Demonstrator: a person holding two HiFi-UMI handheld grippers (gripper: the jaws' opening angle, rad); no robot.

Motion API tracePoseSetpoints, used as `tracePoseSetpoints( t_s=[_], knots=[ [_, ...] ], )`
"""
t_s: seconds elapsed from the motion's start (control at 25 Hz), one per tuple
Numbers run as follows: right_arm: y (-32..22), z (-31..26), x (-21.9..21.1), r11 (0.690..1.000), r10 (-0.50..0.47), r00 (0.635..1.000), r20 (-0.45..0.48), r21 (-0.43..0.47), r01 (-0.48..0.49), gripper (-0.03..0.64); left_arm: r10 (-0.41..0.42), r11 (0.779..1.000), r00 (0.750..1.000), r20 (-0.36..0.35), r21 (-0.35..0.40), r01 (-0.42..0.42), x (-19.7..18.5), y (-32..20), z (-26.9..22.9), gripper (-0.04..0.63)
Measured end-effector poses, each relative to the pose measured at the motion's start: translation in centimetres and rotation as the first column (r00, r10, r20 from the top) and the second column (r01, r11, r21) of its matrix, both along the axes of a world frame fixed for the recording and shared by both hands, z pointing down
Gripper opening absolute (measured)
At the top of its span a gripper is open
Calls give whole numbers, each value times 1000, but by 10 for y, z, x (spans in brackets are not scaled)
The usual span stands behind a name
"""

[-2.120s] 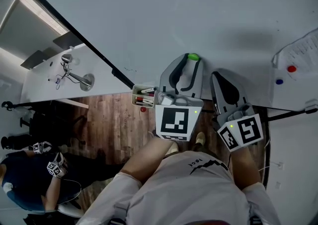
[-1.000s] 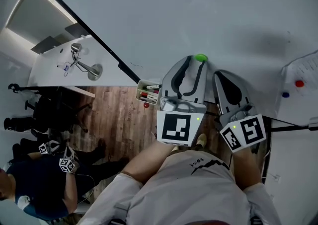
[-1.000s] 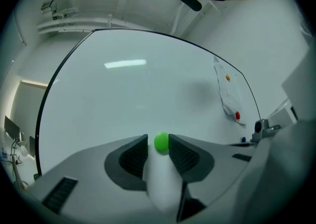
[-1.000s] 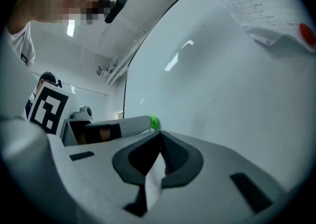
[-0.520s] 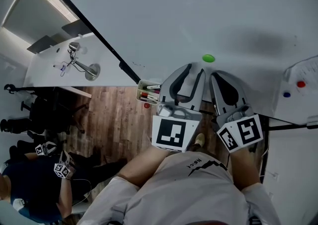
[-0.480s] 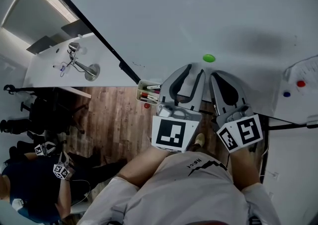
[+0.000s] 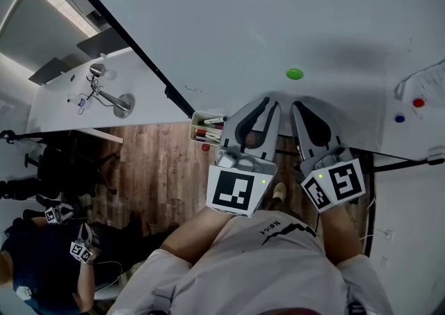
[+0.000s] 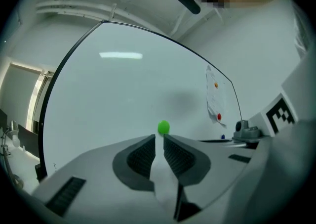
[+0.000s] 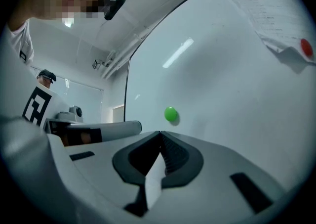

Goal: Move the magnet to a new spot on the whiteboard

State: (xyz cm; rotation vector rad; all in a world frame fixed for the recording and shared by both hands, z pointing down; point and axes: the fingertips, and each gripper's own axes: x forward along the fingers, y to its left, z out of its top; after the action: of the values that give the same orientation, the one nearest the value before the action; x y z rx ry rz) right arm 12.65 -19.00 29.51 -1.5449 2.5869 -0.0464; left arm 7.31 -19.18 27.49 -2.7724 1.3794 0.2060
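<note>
The green magnet (image 7: pixel 295 74), earlier between the left tool's (image 7: pixel 270 103) jaws, now sits alone on the whiteboard (image 7: pixel 208 14), right of frame centre. Those jaws are closing, empty. The right tool (image 7: pixel 297 106) is closed, empty.

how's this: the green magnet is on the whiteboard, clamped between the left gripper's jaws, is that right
Not quite. The green magnet is on the whiteboard, but not clamped: the left gripper view shows it free beyond the tips of the left gripper, whose jaws are closing with nothing between them.
</note>
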Motion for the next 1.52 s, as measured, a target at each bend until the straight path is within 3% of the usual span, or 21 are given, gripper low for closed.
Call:
tracePoseSetpoints(
  t_s=[0.28, 0.48, 0.92, 1.52],
  knots=[
    [11, 5, -10, 1000, 17, 1000, -10, -9, -17, 12, 38, 999, 999, -2, -25, -38, -12, 13, 9, 14],
    [18, 5, -23, 1000, 22, 1000, -16, -6, -22, 12, 70, 993, 998, -10, -95, -70, -24, 22, 25, 11],
    [34, 8, -47, 999, 11, 1000, -9, -52, -12, 12, 107, 985, 993, -57, -131, -114, -46, 37, 29, 11],
    [36, 13, -54, 997, 35, 998, -45, -63, -38, 12, 122, 982, 991, -56, -136, -128, -50, 38, 32, 11]
  ],
)
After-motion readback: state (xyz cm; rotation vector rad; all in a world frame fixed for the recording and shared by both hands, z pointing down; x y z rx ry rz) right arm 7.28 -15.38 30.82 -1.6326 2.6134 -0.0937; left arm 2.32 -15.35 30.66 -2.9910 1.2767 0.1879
